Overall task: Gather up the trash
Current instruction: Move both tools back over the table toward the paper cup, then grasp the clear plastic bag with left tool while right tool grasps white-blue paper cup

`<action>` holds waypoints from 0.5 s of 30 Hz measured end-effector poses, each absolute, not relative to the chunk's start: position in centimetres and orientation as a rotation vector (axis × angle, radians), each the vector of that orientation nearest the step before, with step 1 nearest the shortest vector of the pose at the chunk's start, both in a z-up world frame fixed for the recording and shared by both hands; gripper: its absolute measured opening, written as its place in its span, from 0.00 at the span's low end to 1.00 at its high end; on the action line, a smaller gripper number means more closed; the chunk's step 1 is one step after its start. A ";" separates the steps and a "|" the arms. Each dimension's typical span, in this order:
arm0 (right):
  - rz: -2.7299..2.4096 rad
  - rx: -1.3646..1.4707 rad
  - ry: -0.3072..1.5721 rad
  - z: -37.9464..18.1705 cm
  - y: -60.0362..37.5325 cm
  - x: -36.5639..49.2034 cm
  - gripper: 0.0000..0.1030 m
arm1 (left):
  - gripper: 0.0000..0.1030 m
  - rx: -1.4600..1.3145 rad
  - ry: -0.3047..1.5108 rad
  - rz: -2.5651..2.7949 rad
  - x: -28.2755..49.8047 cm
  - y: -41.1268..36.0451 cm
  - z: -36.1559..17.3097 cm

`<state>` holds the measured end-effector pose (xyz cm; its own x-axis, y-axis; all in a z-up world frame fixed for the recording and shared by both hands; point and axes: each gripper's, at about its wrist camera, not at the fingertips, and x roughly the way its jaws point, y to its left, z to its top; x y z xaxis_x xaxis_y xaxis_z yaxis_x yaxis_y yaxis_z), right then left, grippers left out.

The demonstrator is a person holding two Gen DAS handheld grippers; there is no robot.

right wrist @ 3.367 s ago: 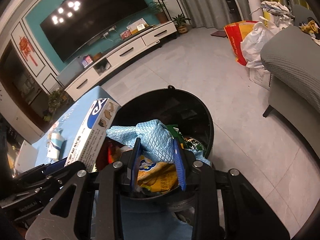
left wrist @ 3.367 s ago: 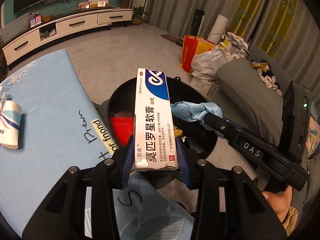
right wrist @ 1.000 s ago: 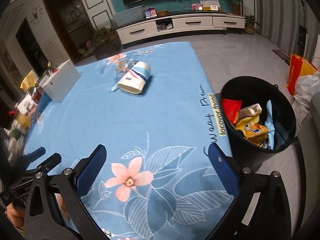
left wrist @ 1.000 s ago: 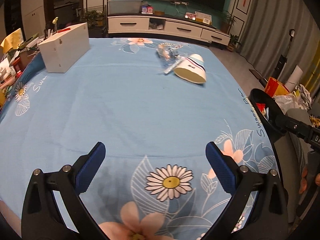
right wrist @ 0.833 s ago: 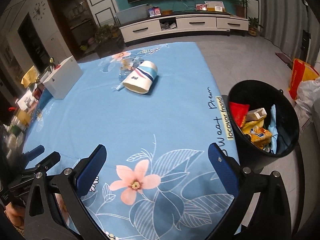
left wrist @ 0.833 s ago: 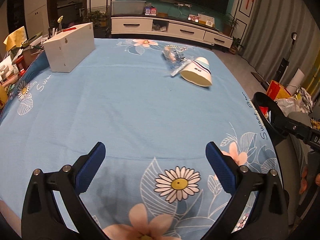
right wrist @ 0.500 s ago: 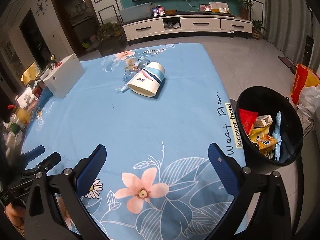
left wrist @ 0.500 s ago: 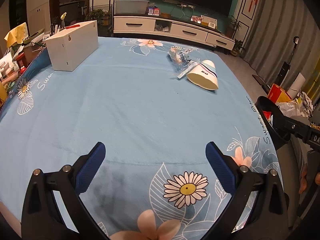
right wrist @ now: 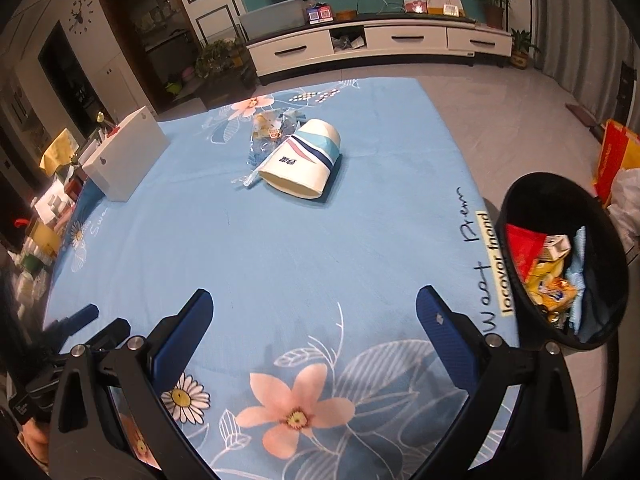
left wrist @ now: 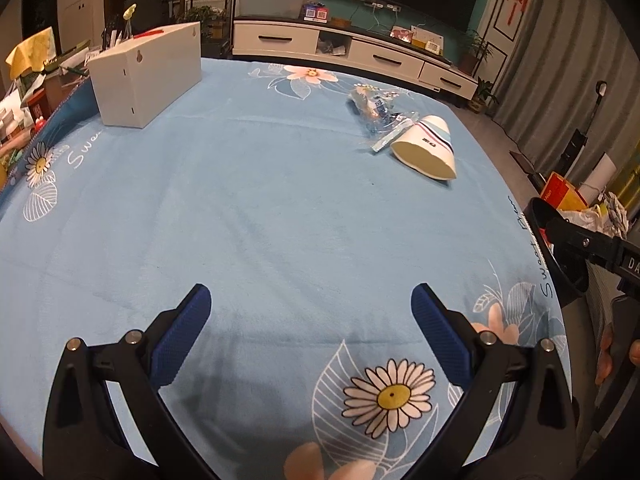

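A wide table under a light blue floral cloth (left wrist: 256, 208) fills most of both views. Off its right edge, on the floor, stands a black trash bin (right wrist: 560, 200), already holding a red wrapper, a yellow snack bag, a small box and a pale blue cloth. On the far left of the table sits a white box (left wrist: 144, 72), well apart from everything else. Toward the far right part of the table lies a paper cup (right wrist: 300, 164) on its side, white with blue stripes, its open mouth facing the cameras; just behind it, touching or nearly touching, is a crumpled clear plastic wrapper (right wrist: 272, 132). The left gripper (left wrist: 310, 306) hangs over the near part of the cloth with its jaws spread wide and nothing between the blue pads. The right gripper (right wrist: 312, 312) hangs likewise over the near edge, jaws spread wide and holding nothing, the bin to its right and the cup well ahead of it.
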<state>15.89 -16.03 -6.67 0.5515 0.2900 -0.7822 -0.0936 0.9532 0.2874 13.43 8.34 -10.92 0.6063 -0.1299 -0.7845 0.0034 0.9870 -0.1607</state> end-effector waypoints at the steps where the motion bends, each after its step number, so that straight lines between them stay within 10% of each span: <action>1: 0.232 0.244 0.970 -7.1 -16.1 16.6 0.97 | 0.97 -0.152 0.920 -0.076 13.6 8.4 -11.1; 15: 0.266 0.470 1.007 -11.0 -16.7 27.7 0.97 | 0.97 -0.175 0.888 -0.076 21.1 8.1 -11.3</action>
